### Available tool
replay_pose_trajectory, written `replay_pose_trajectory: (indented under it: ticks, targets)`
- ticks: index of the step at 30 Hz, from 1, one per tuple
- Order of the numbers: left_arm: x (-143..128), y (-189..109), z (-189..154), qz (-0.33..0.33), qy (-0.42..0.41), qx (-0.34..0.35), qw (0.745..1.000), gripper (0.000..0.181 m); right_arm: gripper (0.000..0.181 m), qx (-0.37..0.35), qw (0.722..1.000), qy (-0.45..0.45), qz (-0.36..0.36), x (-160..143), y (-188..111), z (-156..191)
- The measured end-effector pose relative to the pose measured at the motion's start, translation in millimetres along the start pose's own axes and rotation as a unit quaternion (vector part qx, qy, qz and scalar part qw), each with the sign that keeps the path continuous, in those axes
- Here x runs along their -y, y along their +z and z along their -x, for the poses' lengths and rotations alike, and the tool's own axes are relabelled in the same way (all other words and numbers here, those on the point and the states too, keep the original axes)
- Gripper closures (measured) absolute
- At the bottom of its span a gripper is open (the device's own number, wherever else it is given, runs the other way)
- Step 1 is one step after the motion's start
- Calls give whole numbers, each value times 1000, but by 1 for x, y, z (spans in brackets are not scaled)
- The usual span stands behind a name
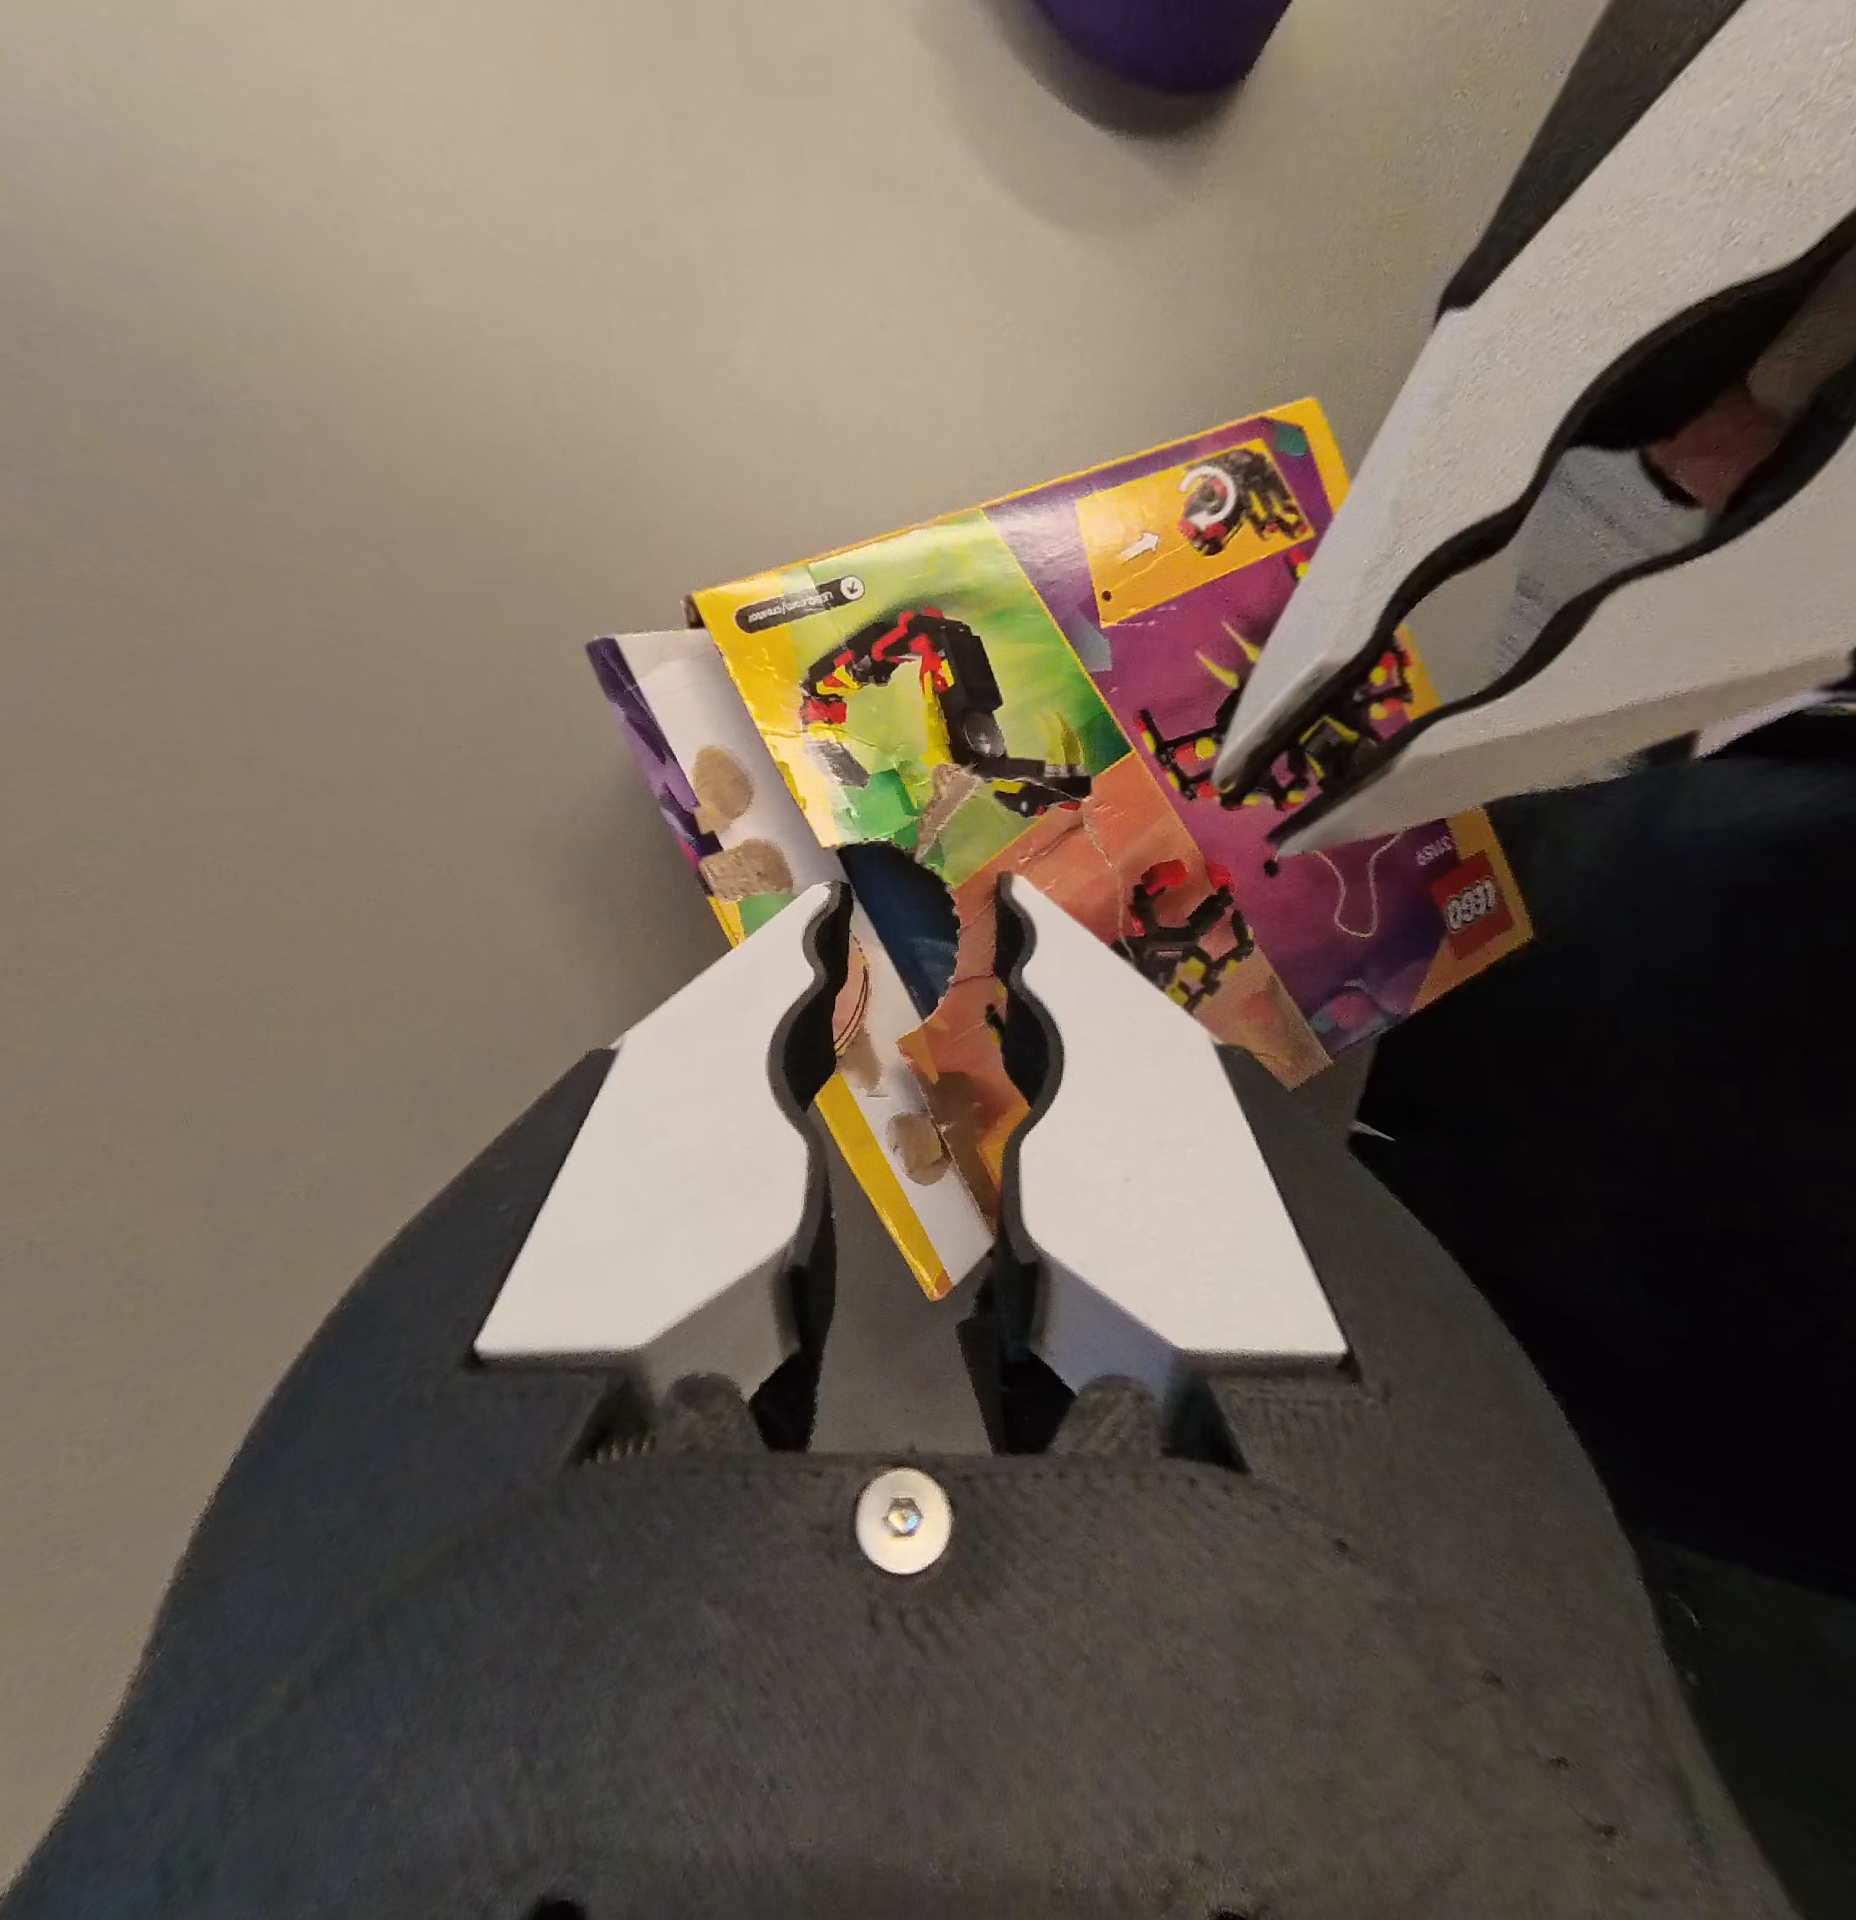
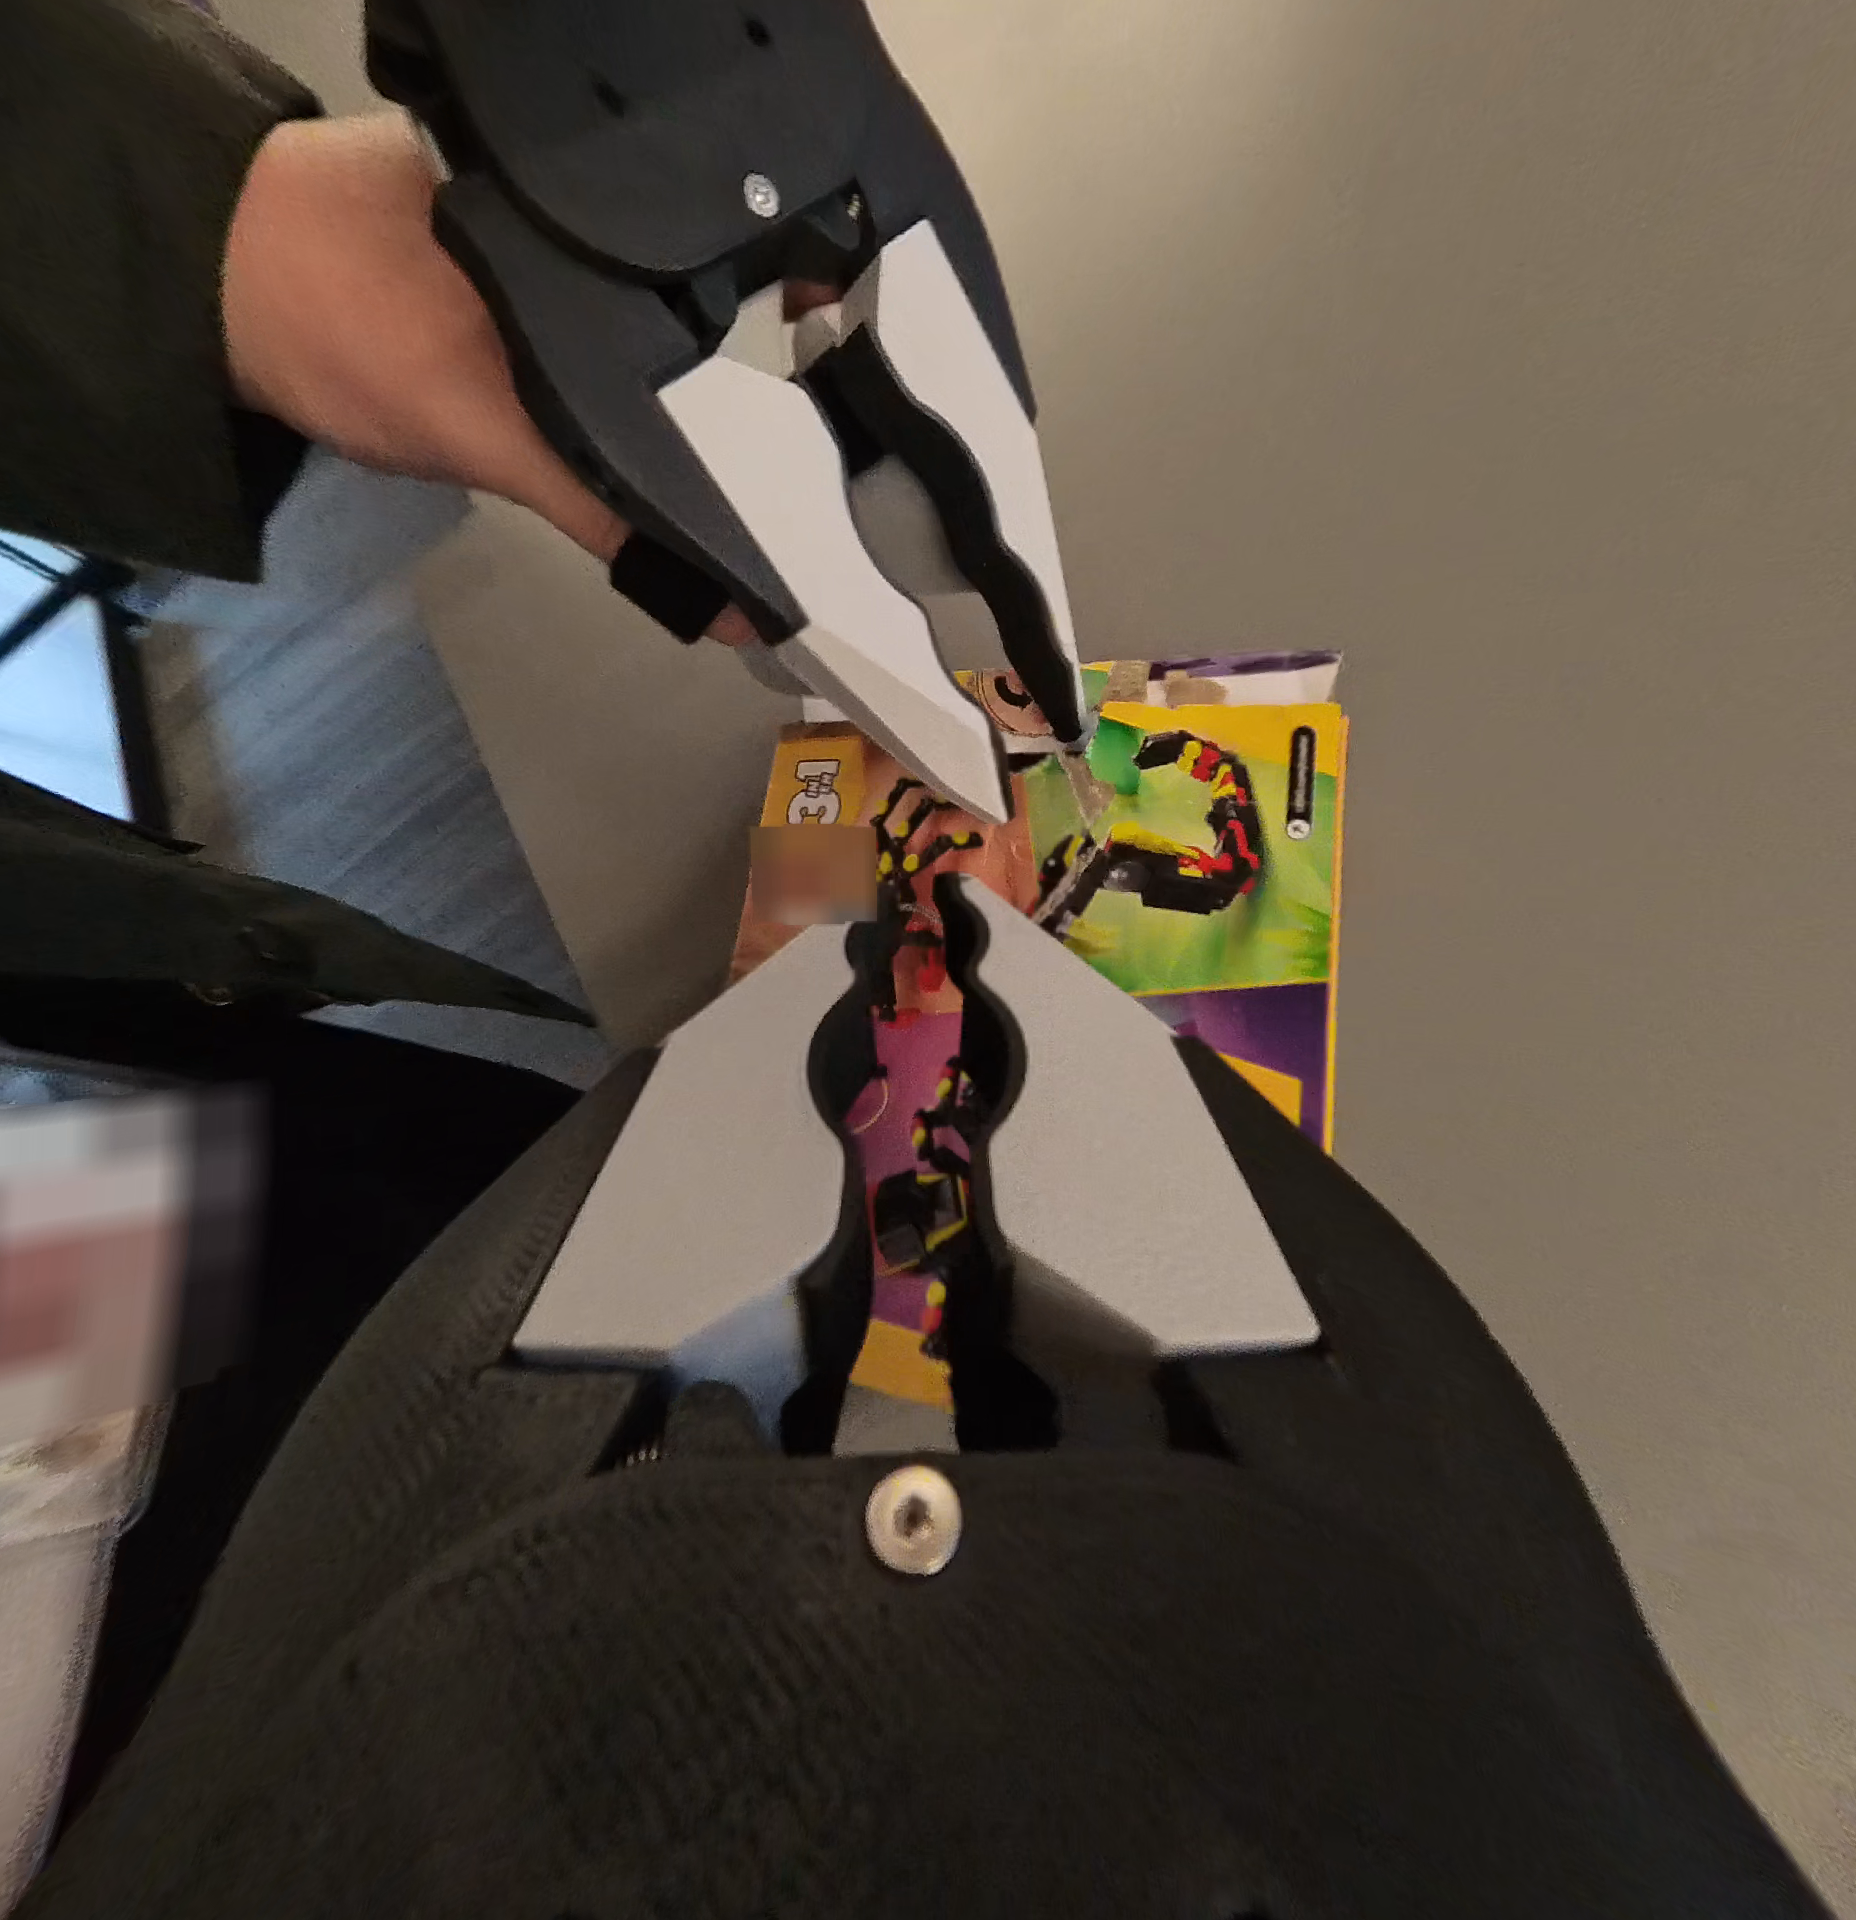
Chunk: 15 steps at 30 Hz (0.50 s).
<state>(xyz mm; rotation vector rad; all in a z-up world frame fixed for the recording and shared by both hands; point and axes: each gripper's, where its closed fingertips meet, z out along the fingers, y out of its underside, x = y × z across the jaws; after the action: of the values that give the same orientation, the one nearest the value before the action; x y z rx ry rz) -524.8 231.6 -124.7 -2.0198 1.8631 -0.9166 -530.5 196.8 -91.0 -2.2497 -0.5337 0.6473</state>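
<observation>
Cardboard toy box (image 1: pixel 1017 748), torn, gripped at two points above the beige table (image 1: pixel 280 520).
Left claw (image 1: pixel 924 894) pinches the ripped near flap; right claw (image 2: pixel 950 904) clamps the far panel, steadying it.

Two tongs: left tongs (image 1: pixel 924 899), right tongs (image 2: pixel 898 904); one toy box (image 1: pixel 1007 675); one purple object (image 1: pixel 1163 42)

A colourful toy brick box (image 1: pixel 1059 727) bears a red logo patch (image 1: pixel 1471 906) and a small black label strip (image 1: pixel 799 606).
</observation>
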Motion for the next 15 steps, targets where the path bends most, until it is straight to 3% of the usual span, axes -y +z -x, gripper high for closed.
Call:
replay_pose_trajectory:
  ticks: [3,6,10,15]
  targets:
    - [0,-1,3,-12,9,31,999,155,179,-25,1000,-8,12,3,17,-3]
    - [1,-6,9,-22,1,68,997,145,179,-60,994,20,89,-21,34,-20]
    - [-3,-25,11,-44,-21,87,995,145,181,-49,994,67,68,-16,37,-23]
    - [-35,-32,5,-48,-71,72,994,145,181,-64,993,68,65,-18,34,-27]
